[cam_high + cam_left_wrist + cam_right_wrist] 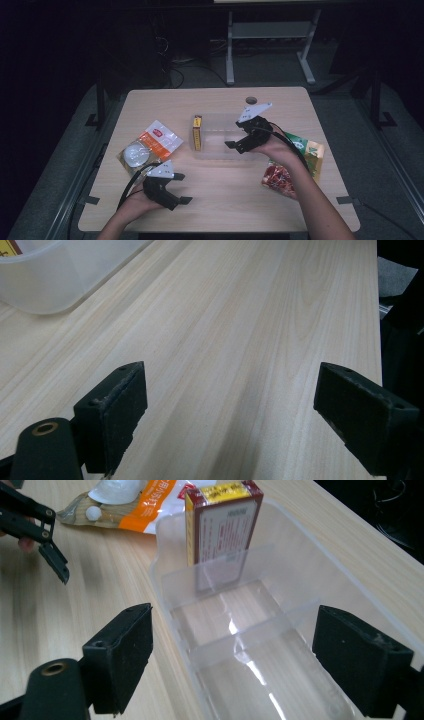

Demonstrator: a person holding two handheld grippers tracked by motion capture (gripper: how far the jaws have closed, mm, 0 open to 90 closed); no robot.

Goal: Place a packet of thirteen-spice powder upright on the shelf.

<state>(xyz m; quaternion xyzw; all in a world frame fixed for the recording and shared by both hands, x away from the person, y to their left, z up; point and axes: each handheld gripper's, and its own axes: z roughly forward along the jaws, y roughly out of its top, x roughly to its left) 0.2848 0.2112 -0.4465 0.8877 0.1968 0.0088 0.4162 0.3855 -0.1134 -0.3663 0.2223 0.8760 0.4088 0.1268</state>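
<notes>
High view: right gripper over clear bin mid-frame, jaws wide, empty.
Left gripper view: left gripper jaws wide, empty, bare desk.
Right gripper view: box upright in the far compartment; judge: clear the rim when withdrawing.

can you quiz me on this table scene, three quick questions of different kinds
1. True or false: the yellow box stands upright in an end compartment of the clear bin.
2. Which gripper hangs over the clear bin? A) left gripper B) right gripper
3. Fill in: the orange and white packet lies on the table beside the person's ____ gripper.

Key:
1. True.
2. B. The right gripper's jaws stand wide open with nothing between them.
3. Left. The red and green packet lies on the table's other side.
</notes>
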